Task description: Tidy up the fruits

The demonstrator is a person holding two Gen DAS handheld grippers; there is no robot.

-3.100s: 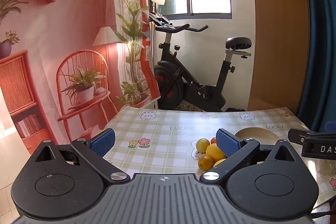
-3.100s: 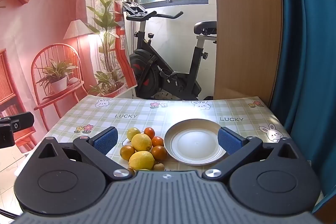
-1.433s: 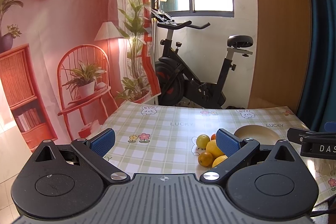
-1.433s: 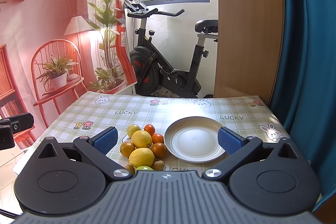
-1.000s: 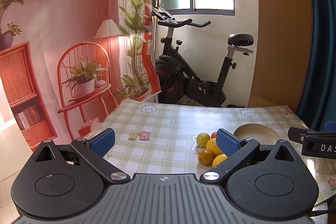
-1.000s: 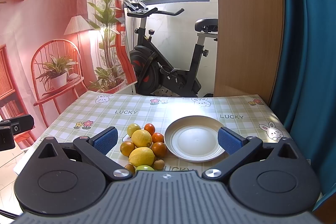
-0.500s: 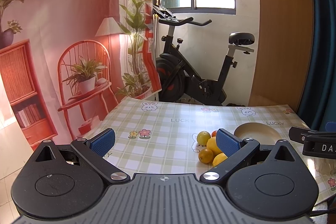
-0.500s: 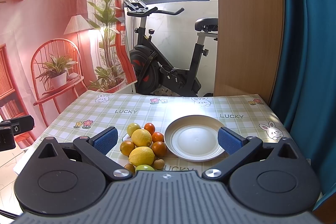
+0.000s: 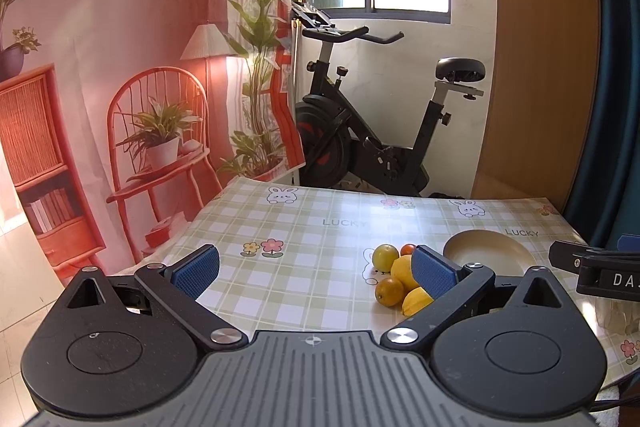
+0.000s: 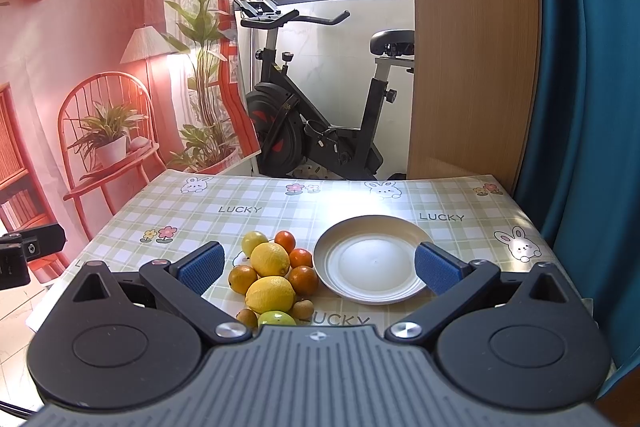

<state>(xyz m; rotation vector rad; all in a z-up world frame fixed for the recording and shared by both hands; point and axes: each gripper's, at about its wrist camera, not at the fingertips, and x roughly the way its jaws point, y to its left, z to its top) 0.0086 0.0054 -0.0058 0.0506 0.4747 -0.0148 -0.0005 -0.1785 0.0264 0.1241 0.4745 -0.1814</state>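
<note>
A pile of fruit (image 10: 272,277) lies on the checked tablecloth: lemons, small oranges, a green fruit and small brown fruits. An empty white plate (image 10: 372,259) stands just right of the pile. My right gripper (image 10: 318,269) is open and empty, held above the table's near edge, facing pile and plate. My left gripper (image 9: 314,271) is open and empty, further left; the fruit (image 9: 396,279) sits by its right finger and the plate (image 9: 490,253) beyond it.
The table (image 10: 224,215) has a green checked cloth with "LUCKY" print. An exercise bike (image 10: 320,107) stands behind the far edge. A wooden panel (image 10: 472,47) and a blue curtain (image 10: 584,67) are at the right. A printed red backdrop (image 10: 100,67) hangs at the left.
Both grippers stay open and empty. The left view has tilted down slightly and the right has edged a little closer to the fruit. Fruit and plate have not moved.
</note>
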